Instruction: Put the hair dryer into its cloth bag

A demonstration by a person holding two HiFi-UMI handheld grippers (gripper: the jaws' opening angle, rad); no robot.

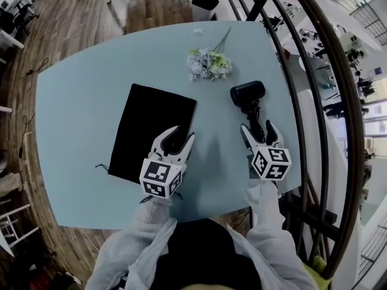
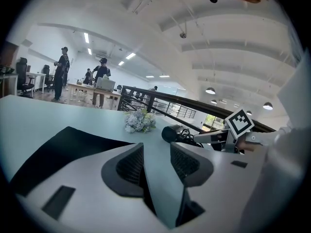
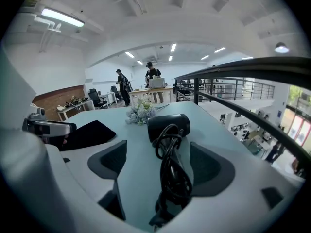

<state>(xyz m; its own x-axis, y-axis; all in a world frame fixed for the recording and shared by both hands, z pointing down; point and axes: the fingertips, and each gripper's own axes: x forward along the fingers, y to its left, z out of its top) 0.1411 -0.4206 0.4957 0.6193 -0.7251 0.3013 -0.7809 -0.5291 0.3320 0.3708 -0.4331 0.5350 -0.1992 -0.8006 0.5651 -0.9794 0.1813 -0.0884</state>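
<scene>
My right gripper gaped astride the dryer, which lay right of the bag; left gripper hung open, empty. If I pinched only cord (loose loops), it could slip.

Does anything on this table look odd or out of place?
Only the bunch of flowers lying beyond the hair dryer and the cloth bag; it seems unrelated to them. Nothing looks spilled or damaged.

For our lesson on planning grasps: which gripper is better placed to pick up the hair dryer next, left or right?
Right. The right gripper has its open jaws astride the hair dryer, round its cord-wrapped handle. The left gripper hovers open and empty at the cloth bag.
</scene>
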